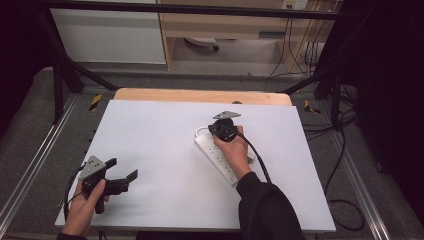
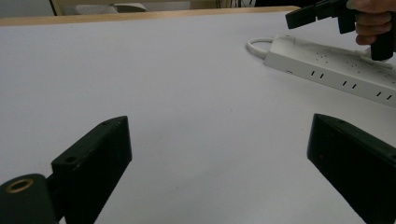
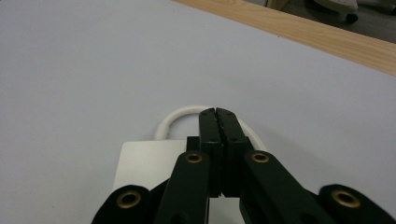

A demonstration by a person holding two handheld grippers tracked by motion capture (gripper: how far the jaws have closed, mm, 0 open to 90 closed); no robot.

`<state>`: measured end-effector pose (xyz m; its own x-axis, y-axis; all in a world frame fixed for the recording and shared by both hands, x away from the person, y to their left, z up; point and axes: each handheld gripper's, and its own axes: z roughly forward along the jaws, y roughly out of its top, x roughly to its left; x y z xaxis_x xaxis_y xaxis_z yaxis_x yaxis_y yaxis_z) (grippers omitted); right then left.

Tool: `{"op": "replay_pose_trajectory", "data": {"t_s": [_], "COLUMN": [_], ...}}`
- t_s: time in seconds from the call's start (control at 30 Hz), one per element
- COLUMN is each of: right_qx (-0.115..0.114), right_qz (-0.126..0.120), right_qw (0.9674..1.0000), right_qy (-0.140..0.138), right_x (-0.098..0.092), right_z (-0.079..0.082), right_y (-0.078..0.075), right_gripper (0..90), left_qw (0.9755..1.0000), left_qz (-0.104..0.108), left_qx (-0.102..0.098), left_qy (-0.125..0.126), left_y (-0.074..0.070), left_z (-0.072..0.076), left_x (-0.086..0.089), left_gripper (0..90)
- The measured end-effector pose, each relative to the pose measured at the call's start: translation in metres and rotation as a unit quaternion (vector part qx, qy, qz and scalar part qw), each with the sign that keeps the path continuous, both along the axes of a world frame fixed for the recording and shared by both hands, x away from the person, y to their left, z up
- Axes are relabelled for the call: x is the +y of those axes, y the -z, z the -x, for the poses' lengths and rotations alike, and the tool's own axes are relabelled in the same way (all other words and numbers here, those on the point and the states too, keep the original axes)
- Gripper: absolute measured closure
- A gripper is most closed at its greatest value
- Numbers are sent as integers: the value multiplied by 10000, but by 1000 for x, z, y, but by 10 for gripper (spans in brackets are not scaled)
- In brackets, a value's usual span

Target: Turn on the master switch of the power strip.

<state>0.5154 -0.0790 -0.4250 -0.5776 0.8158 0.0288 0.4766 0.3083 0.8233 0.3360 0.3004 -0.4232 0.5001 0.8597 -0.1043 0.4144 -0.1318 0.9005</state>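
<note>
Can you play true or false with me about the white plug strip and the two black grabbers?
1. The right gripper has its jaws shut with nothing between them. True.
2. The left gripper is squeezing the power strip. False: it is open and apart from the strip.
3. The power strip lies on the white table. True.
4. The power strip is black. False: it is white.
5. The strip's white cable loops by the right gripper's tips. True.

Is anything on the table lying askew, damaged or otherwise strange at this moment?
Nothing looks damaged or spilled. The white power strip lies diagonally on the white table surface, not square to its edges, with its cable looped at the far end. The right gripper, jaws shut, is over that end; the left gripper is open and apart.
</note>
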Motion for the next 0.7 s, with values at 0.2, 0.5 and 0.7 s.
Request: {"op": "replay_pose_trajectory", "data": {"t_s": [0.2,0.5,0.7], "right_qx": [66,132,150], "right_qz": [27,103,143], "right_qw": [10000,9999,9998], "right_qy": [-22,5,29], "right_x": [1,2,0], "right_z": [0,-2,-3], "right_y": [2,6,5], "right_gripper": [900,900,900], "left_qw": [10000,10000,10000], "left_qz": [6,8,5], "left_qx": [-8,-6,-12], "left_qy": [-1,2,4], "left_y": [0,0,0], "left_z": [0,0,0], "left_x": [0,0,0], "left_gripper": [64,64,64]}}
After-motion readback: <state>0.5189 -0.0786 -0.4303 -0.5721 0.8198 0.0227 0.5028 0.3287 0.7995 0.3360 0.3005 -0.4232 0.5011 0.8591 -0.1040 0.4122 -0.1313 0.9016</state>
